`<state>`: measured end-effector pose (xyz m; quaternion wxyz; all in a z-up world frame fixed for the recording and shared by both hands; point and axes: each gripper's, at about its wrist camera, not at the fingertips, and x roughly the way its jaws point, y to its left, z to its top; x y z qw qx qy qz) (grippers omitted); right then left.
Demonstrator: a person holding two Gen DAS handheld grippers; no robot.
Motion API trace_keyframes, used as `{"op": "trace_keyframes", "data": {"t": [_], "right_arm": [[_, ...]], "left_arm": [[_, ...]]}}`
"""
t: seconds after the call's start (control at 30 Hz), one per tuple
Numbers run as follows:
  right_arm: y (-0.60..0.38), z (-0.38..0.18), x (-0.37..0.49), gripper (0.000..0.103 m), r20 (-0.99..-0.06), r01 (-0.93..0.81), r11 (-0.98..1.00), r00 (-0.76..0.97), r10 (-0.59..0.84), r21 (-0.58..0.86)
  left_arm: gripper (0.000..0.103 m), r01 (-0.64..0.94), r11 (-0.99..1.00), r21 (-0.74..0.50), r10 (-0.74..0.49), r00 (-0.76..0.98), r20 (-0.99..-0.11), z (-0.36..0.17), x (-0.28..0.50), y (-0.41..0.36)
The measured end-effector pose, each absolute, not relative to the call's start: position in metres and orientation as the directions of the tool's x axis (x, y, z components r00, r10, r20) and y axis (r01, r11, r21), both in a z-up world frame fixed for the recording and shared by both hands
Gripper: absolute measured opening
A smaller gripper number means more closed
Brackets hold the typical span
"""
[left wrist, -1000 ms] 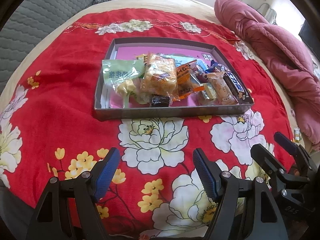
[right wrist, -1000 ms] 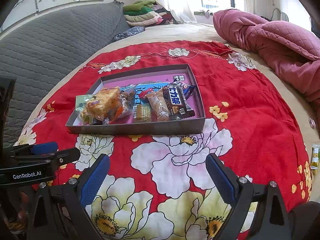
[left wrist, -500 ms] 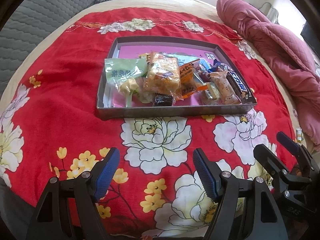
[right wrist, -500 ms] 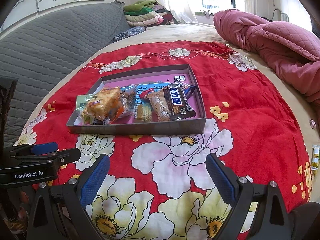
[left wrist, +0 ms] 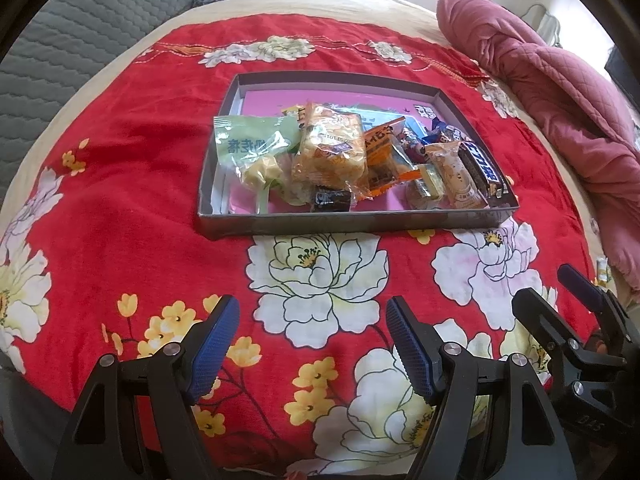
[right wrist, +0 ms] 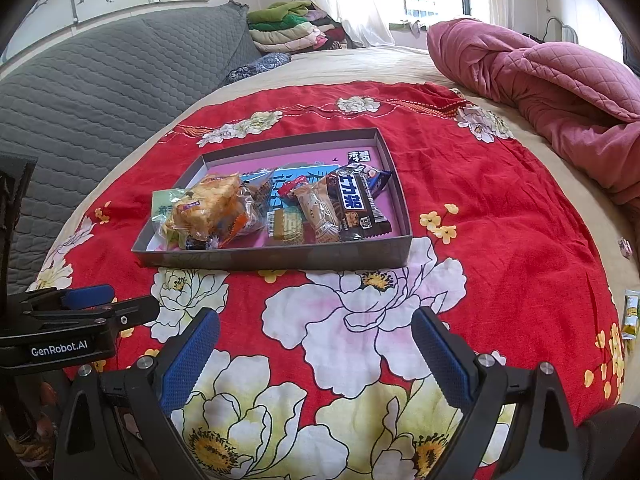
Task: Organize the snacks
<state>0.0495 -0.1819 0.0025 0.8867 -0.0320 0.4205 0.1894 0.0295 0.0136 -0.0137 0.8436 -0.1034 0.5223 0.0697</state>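
- The grey tray (left wrist: 352, 222) lies on the red floral blanket (left wrist: 120, 184) spread over the bed.
- Wrapped snacks (left wrist: 332, 152) are piled inside the tray; a dark chocolate bar (right wrist: 356, 208) lies along the tray's right wall.
- The left tool (left wrist: 312, 344) hovers over the blanket on the near side of the tray, well apart from it, fingers spread wide, holding nothing.
- The right tool (right wrist: 316, 352) hovers likewise on the tray's near side, spread wide and empty.
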Motion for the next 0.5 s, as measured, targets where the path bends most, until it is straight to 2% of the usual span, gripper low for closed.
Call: {"op": "trace_keyframes", "data": {"t": [0.4,0.5], "right_arm": [[-0.188,-0.005,0.066,0.097,-0.747,-0.345,0.927,0.576,0.333,0.147],[-0.205,-0.007,0.083,0.097,-0.744,-0.282,0.941,0.585,0.322,0.185]], "left_arm": [[0.077,-0.238,0.958,-0.157,-0.017,0.502,-0.865,-0.016,0.036,0.028],[0.077,-0.265,0.957,-0.12,0.045,0.544,-0.838,-0.005,0.047,0.051]]}}
